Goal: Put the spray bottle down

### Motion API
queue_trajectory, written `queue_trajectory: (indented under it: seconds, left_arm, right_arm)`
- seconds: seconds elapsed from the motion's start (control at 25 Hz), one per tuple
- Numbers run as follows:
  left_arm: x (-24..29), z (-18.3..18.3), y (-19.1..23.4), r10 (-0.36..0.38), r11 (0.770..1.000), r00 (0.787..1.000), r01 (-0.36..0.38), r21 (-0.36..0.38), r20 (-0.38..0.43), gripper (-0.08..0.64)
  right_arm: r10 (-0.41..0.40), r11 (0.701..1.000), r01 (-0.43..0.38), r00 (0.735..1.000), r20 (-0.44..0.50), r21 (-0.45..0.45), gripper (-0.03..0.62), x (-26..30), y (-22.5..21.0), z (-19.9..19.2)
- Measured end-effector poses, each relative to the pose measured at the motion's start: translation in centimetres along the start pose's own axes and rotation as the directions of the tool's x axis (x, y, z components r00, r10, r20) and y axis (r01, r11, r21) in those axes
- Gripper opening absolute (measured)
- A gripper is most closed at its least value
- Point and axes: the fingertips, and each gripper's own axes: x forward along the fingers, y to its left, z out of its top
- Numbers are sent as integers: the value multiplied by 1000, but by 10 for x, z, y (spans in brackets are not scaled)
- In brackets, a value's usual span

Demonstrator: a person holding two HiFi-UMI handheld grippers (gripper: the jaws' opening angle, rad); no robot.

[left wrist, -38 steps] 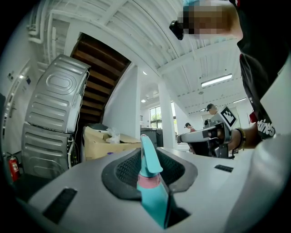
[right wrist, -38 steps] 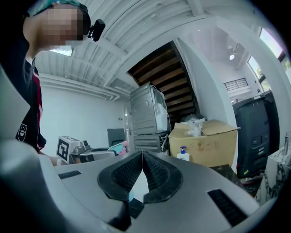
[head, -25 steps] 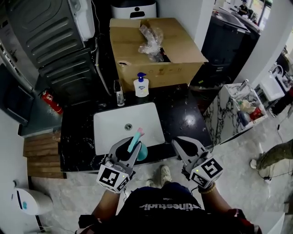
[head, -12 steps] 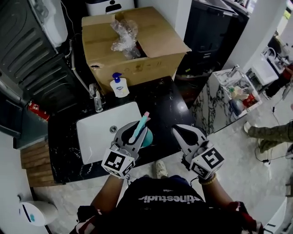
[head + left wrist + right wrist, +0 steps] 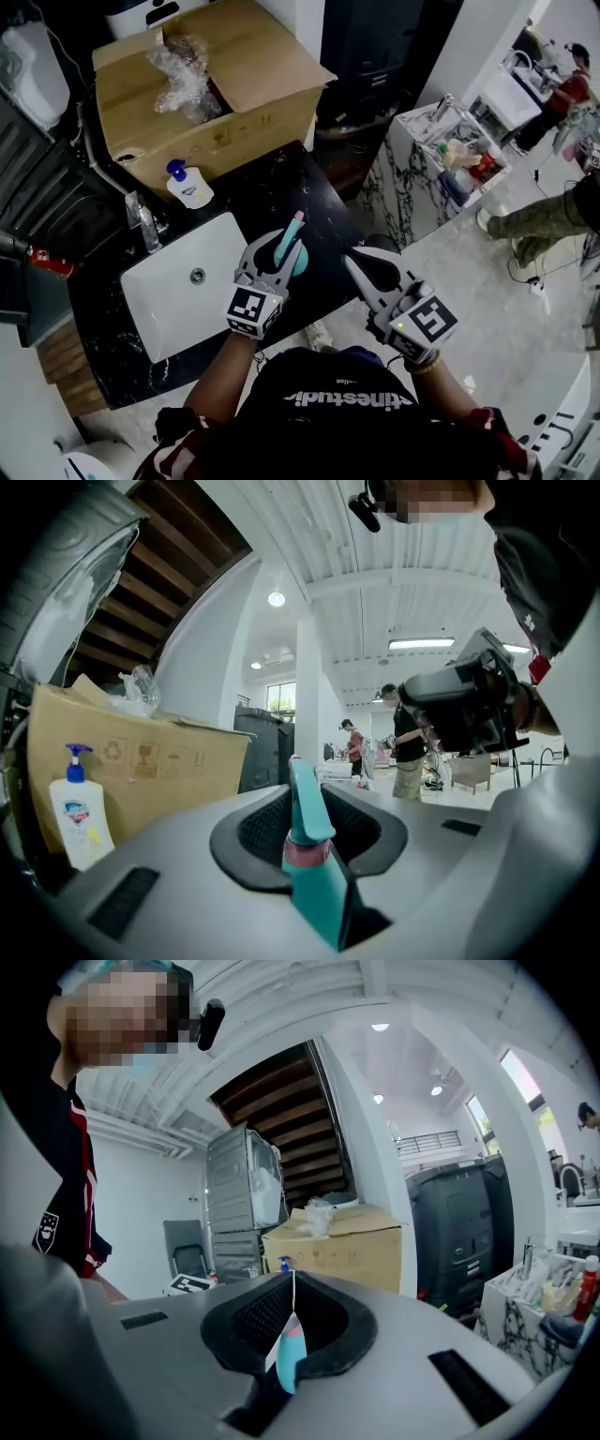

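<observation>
A teal spray bottle [image 5: 292, 236] with a pink collar stands upright between the jaws of my left gripper [image 5: 281, 253], which is shut on its neck. It hangs over the black countertop [image 5: 323, 211], just right of the white sink [image 5: 169, 305]. In the left gripper view the bottle [image 5: 314, 878] fills the space between the pads of that gripper [image 5: 302, 803]. My right gripper [image 5: 356, 258] is beside it on the right, at the counter's edge, shut with nothing in it. Its tips [image 5: 293, 1277] meet, and the teal bottle shows through the slit below them.
A soap pump bottle [image 5: 190, 187] and a faucet [image 5: 145, 223] stand behind the sink. An open cardboard box [image 5: 216, 84] holding crumpled plastic sits at the back. A marble stand [image 5: 441, 159] with bottles is to the right. A person's leg [image 5: 539, 220] shows on the floor at far right.
Both grippers have shifted right, from the sink's front edge to the black counter beside it. The left one still holds the bottle, now a little lower.
</observation>
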Motion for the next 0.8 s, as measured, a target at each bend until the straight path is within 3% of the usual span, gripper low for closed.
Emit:
queue_trajectory:
  seconds: [0.28, 0.56, 0.8]
  left_arm:
    - [22, -11, -9, -30, 999, 999, 31, -15, 13, 109]
    - [10, -21, -12, -45, 999, 998, 46, 22, -54, 114]
    - [3, -19, -6, -19, 999, 997, 21, 28, -72, 225]
  right_arm:
    - [-61, 998, 62, 998, -15, 21, 40, -18, -24, -6]
    - [-48, 999, 48, 999, -12, 21, 40, -11, -23, -2]
    - [-27, 1000, 27, 1000, 0, 1, 40, -5, -19, 7]
